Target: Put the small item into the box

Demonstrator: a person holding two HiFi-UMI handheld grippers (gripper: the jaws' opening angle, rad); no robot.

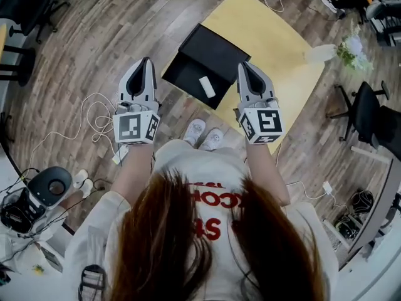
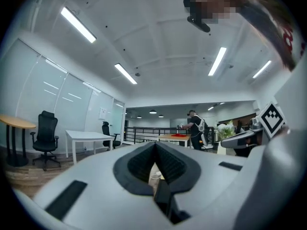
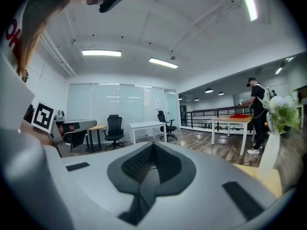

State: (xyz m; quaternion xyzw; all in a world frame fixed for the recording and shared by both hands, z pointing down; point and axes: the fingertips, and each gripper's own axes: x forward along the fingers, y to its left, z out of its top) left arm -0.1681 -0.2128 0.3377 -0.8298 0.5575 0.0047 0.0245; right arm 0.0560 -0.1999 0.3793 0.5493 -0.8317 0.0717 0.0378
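In the head view a black box (image 1: 185, 74) lies open on the yellow table (image 1: 279, 39), its lid folded back behind it. A small white item (image 1: 206, 86) rests inside the box near its right edge. My left gripper (image 1: 145, 63) is held up to the left of the box, over the floor, with its jaws together and nothing between them. My right gripper (image 1: 244, 66) is held up just right of the box, jaws also together and empty. In both gripper views the left gripper (image 2: 154, 151) and right gripper (image 3: 152, 150) point out across the room, not at the box.
A vase of flowers (image 1: 348, 50) stands at the table's far right corner. An office chair (image 1: 365, 110) is to the right, and cables (image 1: 94, 115) lie on the wooden floor at left. A person (image 3: 256, 114) works at a distant table; white desks and chairs (image 2: 91, 137) stand beyond.
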